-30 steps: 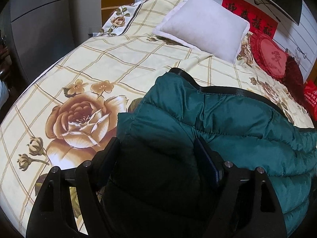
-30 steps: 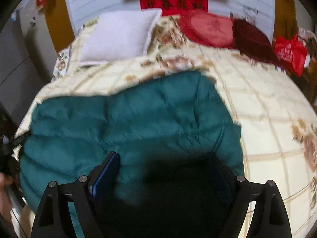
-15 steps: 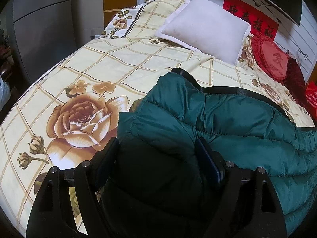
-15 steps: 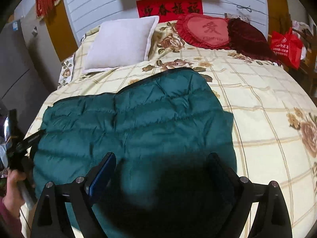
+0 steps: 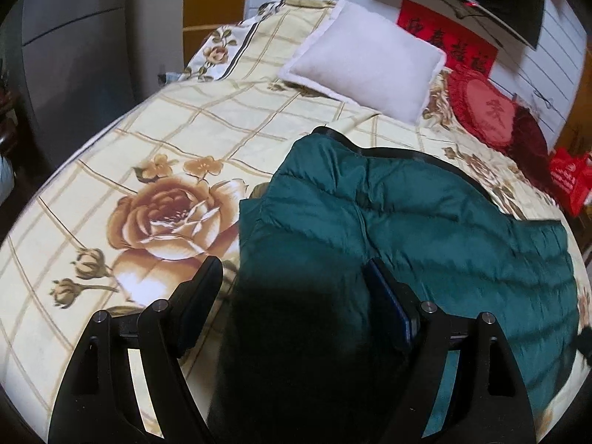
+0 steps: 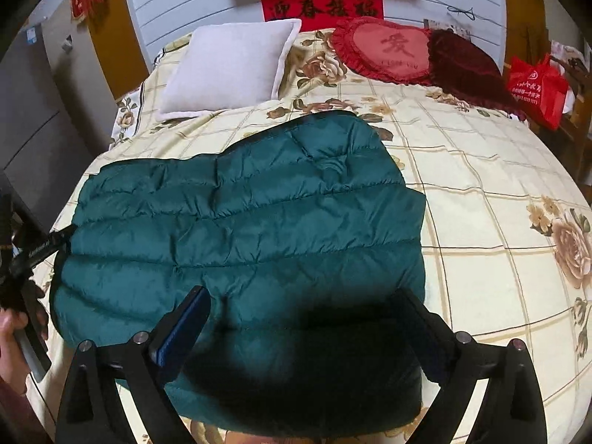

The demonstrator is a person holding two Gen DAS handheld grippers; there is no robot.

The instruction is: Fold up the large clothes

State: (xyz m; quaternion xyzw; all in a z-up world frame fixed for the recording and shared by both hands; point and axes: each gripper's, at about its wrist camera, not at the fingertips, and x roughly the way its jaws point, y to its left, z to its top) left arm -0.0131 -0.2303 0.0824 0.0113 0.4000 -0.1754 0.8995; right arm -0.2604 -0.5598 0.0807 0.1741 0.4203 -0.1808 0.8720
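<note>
dark green quilted puffer jacket (image 6: 240,229) lies folded flat on cream floral-checked bed (image 6: 481,222). left hand-held gripper (image 5: 292,281) and right hand-held gripper (image 6: 303,307) both spread wide above it, gripping nothing.

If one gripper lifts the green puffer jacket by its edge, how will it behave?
The green puffer jacket will probably droop, since it lies soft on the bedspread. Its puffy quilted channels suggest it is light. The shiny shell may slip.
</note>
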